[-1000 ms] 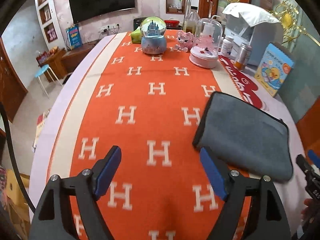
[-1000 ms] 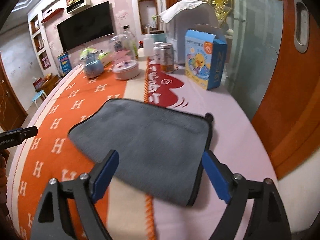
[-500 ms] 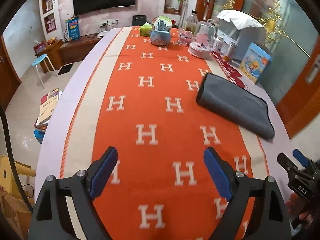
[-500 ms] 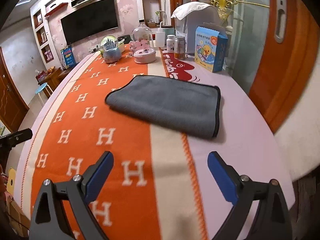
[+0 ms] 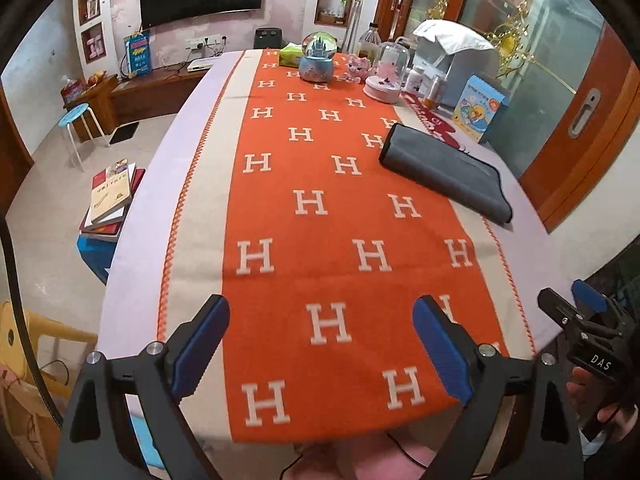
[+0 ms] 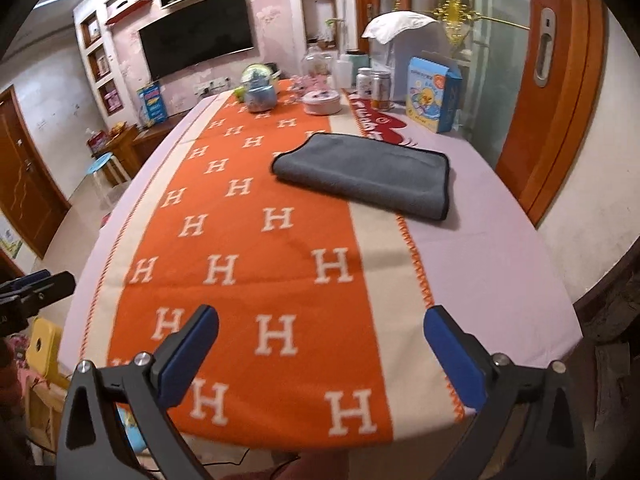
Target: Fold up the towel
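Observation:
A grey towel [image 5: 444, 172] with a black edge lies folded flat on the right side of the table; it also shows in the right wrist view [image 6: 364, 172]. My left gripper [image 5: 320, 344] is open and empty, held above the table's near edge, far back from the towel. My right gripper [image 6: 320, 354] is open and empty, also over the near edge. The right gripper shows at the right edge of the left wrist view [image 5: 576, 312]. The left gripper shows at the left edge of the right wrist view [image 6: 36, 288].
An orange runner with white H marks [image 5: 320, 208] covers the table. At the far end stand a snow globe [image 5: 318, 58], a glass dome [image 5: 386, 76], bottles and a blue box [image 5: 480, 108]. Books [image 5: 112, 196] and a stool [image 5: 78, 114] stand on the floor at left.
Both grippers have pulled back from the towel toward the table's near edge and risen. The towel stays folded on the table.

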`<state>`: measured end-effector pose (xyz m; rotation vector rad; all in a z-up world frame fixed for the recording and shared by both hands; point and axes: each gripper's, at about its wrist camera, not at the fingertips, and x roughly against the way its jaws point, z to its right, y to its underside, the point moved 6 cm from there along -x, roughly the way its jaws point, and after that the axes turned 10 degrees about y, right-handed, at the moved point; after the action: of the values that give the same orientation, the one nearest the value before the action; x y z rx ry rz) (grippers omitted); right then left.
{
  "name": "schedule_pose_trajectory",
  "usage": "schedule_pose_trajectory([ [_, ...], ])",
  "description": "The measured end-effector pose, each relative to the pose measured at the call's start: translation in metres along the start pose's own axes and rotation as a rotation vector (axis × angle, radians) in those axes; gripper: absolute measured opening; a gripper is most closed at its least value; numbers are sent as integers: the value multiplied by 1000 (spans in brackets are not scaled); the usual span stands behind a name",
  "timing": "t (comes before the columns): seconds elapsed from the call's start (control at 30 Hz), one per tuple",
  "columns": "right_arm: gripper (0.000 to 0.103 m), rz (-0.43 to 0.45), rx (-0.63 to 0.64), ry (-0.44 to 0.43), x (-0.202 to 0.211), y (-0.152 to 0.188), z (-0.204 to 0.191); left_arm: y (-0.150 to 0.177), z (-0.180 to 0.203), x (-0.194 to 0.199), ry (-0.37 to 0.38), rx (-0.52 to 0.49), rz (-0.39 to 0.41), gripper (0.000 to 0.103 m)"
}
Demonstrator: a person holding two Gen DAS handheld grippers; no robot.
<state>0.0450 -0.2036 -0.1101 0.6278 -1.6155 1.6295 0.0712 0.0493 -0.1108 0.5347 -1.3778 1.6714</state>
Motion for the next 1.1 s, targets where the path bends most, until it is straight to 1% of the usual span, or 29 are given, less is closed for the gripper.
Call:
schedule_pose_trajectory([
  [0.1,103,-16,48,-33,13,1,-10,7,4,14,-14,3,16,93],
  [0.23,103,-37,110,-78,26,-1,-20,12,12,25,-27,32,23,93],
  [0.37,103,-50,154,-109,38,-5,-24,13,25,32,-61,58,11,93],
  [0.5,103,-68,158,-133,51,-9,-20,9,38,37,-72,71,3,93],
  [0.57,103,-87,148,-150,55,-9,-16,7,46,41,-67,73,6,93],
  [0.67,103,-112,130,-168,62,-7,-12,5,55,48,-82,77,18,93],
  [0.8,103,-137,114,-166,72,-3,-9,2,67,55,-99,60,38,93],
  [0.87,103,-122,125,-170,80,-2,-12,1,73,57,-105,43,39,93],
  [0.93,103,-104,132,-151,85,-1,-14,0,76,60,-118,35,44,93],
  [1.1,103,-73,94,-124,88,-3,-9,0,78,68,-172,17,78,93],
])
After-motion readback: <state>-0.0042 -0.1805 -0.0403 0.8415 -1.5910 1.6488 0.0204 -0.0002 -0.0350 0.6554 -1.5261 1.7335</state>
